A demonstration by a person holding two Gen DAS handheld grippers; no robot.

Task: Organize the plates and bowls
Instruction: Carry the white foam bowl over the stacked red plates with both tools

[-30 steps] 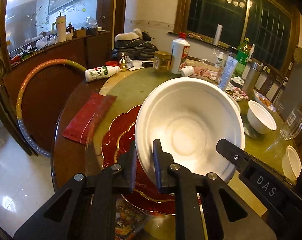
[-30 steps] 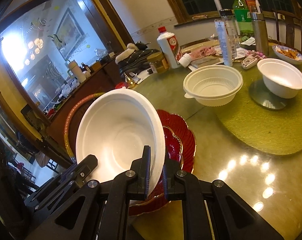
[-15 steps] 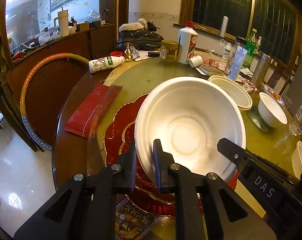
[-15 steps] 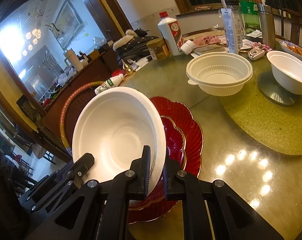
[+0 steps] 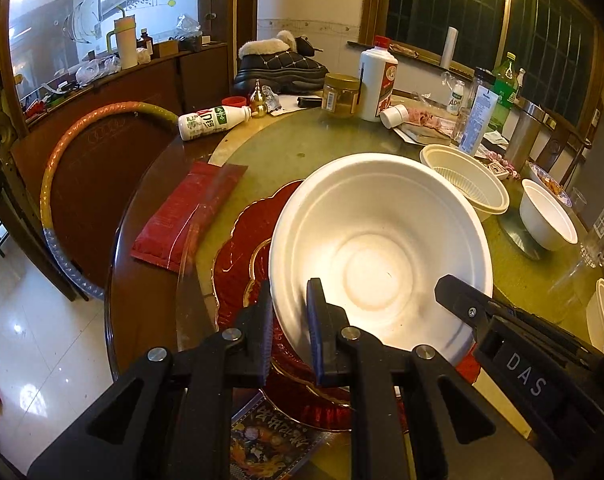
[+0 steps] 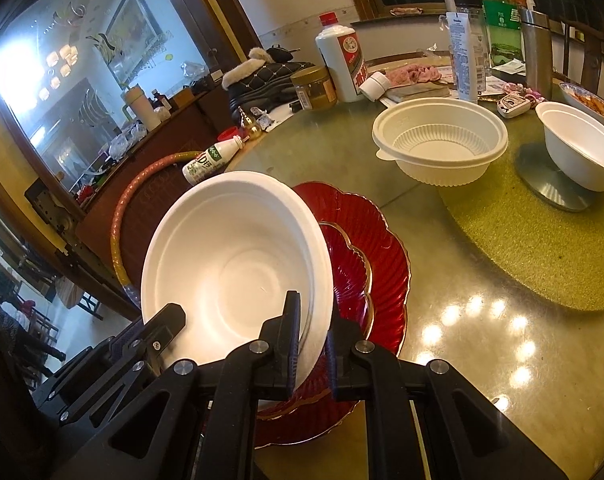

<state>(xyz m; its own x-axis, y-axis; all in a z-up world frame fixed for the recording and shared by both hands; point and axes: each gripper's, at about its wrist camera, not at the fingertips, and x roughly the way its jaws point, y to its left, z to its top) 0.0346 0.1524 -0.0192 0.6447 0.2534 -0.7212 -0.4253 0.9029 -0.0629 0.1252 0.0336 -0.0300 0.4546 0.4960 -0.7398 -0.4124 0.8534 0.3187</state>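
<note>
A large white foam bowl (image 5: pixel 381 264) hangs tilted just above two stacked red plates (image 5: pixel 238 248) with gold rims. My left gripper (image 5: pixel 290 296) is shut on the bowl's near-left rim. In the right wrist view the same white bowl (image 6: pixel 238 272) covers the left part of the red plates (image 6: pixel 377 240), and my right gripper (image 6: pixel 311 316) is shut on its right rim. Each gripper shows at the edge of the other's view. Whether the bowl touches the plates is hidden.
A cream ribbed bowl (image 6: pixel 441 148) and a small white bowl (image 6: pixel 581 148) stand farther back on the green turntable (image 6: pixel 541 248). Bottles, a jar (image 5: pixel 341 94) and a glass mug (image 5: pixel 601 236) crowd the back and right. A red packet (image 5: pixel 186 212) lies near the table's left edge.
Both grippers have kept their hold on the white bowl and carried it slightly lower over the red plates. The cream ribbed bowl has come into the left wrist view.
</note>
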